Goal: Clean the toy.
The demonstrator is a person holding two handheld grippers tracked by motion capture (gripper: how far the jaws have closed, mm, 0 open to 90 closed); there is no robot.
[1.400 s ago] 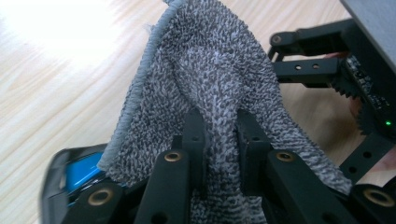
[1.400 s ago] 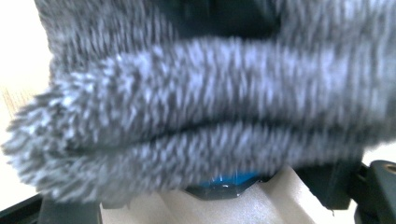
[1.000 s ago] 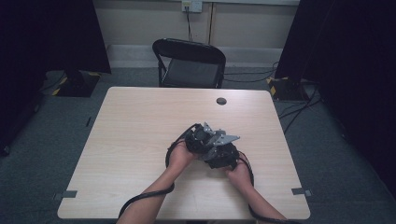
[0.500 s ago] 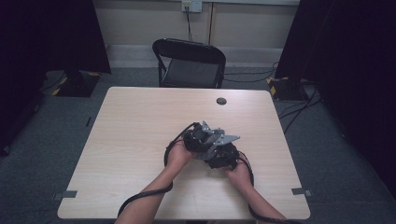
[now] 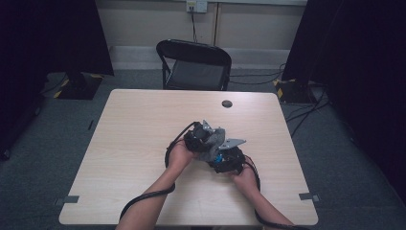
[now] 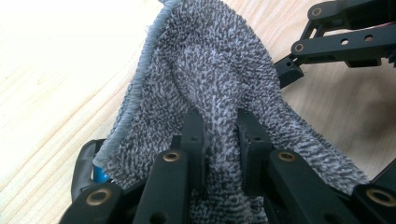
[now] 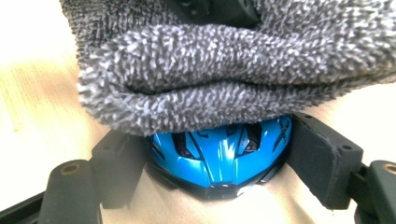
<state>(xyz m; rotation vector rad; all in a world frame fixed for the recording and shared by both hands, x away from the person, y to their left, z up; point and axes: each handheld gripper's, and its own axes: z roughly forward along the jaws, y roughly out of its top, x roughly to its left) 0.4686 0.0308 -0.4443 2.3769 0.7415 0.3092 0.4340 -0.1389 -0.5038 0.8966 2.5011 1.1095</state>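
Hands meet near the middle of the table (image 5: 143,124) in the high view, the left tool (image 5: 200,139) and right tool (image 5: 225,160) touching over a grey cloth (image 5: 213,143), a folding chair (image 5: 194,64) beyond the far edge. Left gripper view: the left tool (image 6: 219,135) pinches a fold of the cloth (image 6: 210,74) tight between narrow jaws. Right gripper view: the right tool (image 7: 215,163) clamps a small blue helmet (image 7: 219,156) from both sides, with the cloth (image 7: 224,65) draped over the helmet's far side.

Fluffy grey towel (image 6: 210,79) bunched up, draped right over a small shiny blue helmet (image 7: 219,151) with dark vents, touching its top.
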